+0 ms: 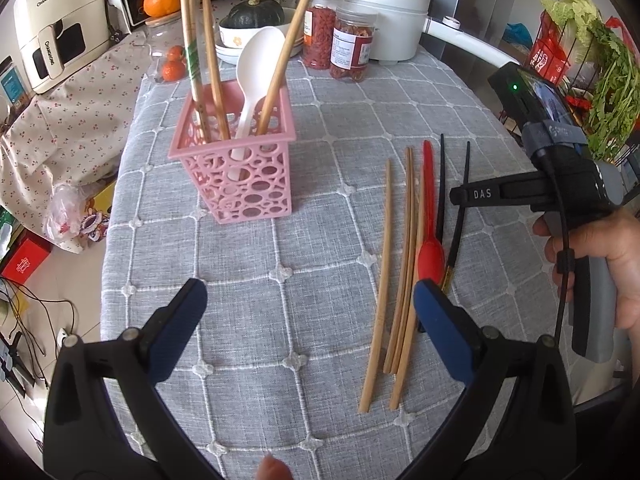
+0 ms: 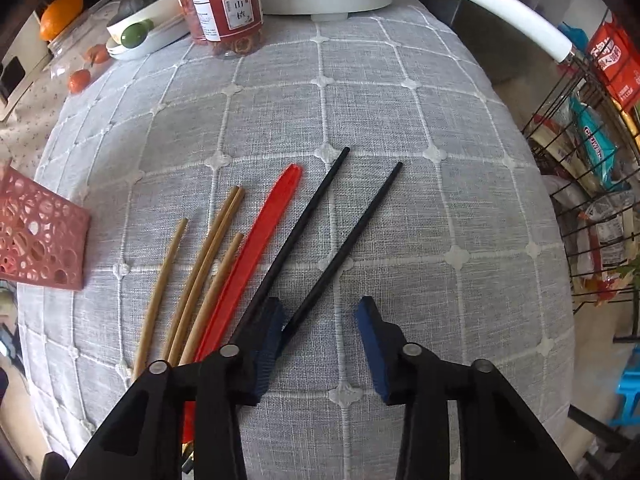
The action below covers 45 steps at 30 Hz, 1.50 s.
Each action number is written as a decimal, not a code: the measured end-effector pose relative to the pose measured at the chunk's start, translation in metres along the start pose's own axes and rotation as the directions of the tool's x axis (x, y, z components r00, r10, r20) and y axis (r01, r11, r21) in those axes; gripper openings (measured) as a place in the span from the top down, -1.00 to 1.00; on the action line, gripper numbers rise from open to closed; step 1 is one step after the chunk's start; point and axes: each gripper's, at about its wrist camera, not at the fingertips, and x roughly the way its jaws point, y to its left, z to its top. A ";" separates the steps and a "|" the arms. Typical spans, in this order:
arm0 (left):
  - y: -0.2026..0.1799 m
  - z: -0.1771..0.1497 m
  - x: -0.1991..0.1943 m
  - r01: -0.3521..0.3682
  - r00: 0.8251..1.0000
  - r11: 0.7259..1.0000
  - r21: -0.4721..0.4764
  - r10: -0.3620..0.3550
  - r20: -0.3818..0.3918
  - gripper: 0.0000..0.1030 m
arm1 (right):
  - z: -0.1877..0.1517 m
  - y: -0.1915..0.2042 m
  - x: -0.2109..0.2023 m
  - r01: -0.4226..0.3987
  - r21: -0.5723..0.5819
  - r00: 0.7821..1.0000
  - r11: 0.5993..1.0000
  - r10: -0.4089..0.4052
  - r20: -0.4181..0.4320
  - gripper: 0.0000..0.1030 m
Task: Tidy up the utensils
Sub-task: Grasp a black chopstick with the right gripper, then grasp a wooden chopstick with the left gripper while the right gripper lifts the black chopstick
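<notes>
A pink perforated basket [image 1: 240, 168] stands on the grey tablecloth and holds wooden chopsticks and a white spoon [image 1: 252, 76]. To its right lie several wooden chopsticks [image 1: 404, 272], a red spoon [image 1: 429, 216] and two black chopsticks [image 1: 460, 208]. My left gripper [image 1: 308, 304] is open and empty, hovering near the lower ends of the wooden chopsticks. My right gripper [image 2: 320, 320] is open, low over the cloth, with the right black chopstick [image 2: 348, 240] running under its left finger. The red spoon [image 2: 256, 252] and the wooden chopsticks [image 2: 200, 272] lie to its left.
Jars of dried fruit [image 1: 352, 44], a white cooker [image 1: 380, 4], a bowl with a squash [image 1: 252, 16] and small oranges stand at the table's back. A wire rack [image 2: 592, 184] with packets is off the right edge. An appliance [image 1: 56, 36] sits at the left.
</notes>
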 end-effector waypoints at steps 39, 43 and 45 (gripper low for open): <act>-0.060 0.050 0.091 0.076 0.985 0.995 -0.057 -0.084 -0.151 0.84 | -0.032 -0.095 -0.062 -0.295 0.027 0.949 0.955 0.290 0.119 0.89; -0.060 0.053 0.070 0.120 0.987 0.993 -0.020 -0.121 -0.106 0.85 | -0.032 -0.086 -0.074 -0.315 0.006 0.939 0.949 0.310 0.147 0.89; -0.057 0.052 0.054 0.136 0.988 0.991 -0.013 -0.137 -0.078 0.86 | -0.033 -0.079 -0.081 -0.320 -0.010 0.934 0.947 0.317 0.164 0.89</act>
